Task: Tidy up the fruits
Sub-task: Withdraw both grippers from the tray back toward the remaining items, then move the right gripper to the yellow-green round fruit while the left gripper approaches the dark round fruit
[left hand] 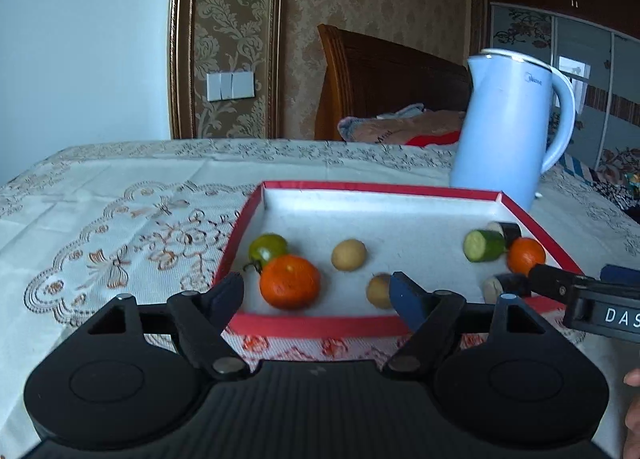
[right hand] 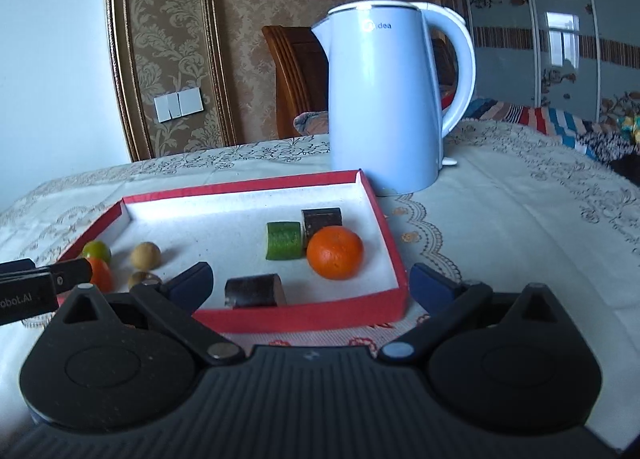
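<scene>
A red-rimmed tray (left hand: 312,326) (right hand: 304,317) with a white floor holds the food. At its left lie an orange (left hand: 289,281), a green citrus (left hand: 267,249) and two small tan fruits (left hand: 349,255). At its right lie a second orange (right hand: 335,252), a cucumber piece (right hand: 283,240) and two dark eggplant pieces (right hand: 254,291). My left gripper (left hand: 318,293) is open, its jaws either side of the near orange. My right gripper (right hand: 310,285) is open and empty at the tray's near right edge, around the near eggplant piece.
A light blue electric kettle (right hand: 384,99) stands on the patterned tablecloth (left hand: 120,227) just behind the tray's far right corner. A wooden chair back (left hand: 384,75) and a bed lie beyond the table.
</scene>
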The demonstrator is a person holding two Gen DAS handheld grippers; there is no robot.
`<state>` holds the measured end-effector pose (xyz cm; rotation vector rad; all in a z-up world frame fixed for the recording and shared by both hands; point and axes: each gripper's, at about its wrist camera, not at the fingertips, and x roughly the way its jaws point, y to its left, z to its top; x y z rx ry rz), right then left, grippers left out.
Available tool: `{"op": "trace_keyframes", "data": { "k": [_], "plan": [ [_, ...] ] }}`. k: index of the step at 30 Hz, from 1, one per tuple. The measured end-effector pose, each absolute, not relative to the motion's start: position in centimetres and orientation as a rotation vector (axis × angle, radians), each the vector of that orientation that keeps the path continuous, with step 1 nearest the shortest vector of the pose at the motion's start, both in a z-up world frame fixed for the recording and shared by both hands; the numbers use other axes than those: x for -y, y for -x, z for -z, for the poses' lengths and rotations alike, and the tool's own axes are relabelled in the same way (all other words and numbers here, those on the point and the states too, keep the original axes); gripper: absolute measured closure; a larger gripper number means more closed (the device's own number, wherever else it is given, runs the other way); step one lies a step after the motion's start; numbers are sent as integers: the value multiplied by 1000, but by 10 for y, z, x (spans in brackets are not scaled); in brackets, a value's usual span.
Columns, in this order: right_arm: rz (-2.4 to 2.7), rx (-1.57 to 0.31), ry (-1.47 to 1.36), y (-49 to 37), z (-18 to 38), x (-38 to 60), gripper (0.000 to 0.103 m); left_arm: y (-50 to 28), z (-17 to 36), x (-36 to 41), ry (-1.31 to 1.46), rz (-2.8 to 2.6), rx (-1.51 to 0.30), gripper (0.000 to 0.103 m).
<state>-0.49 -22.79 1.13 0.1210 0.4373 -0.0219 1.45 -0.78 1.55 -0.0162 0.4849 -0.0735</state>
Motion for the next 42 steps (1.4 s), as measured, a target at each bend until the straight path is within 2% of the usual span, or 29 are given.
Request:
{"op": "trace_keyframes", "data": {
  "k": [8,17,25,42],
  "plan": [
    [29,-429,-56,25,-8,223,0,-1,-10,18,-19,119,-490,23],
    [61,-481,-183,18,-3,249,0,0,-5,27,-13,204,-522,23],
    [13,-500,-86,28,1,233,0,-7,-6,10,88,153,-557,23],
    [-109,-554,6,28,1,198,0,-11,-6,8,90,107,-568,23]
  ]
}}
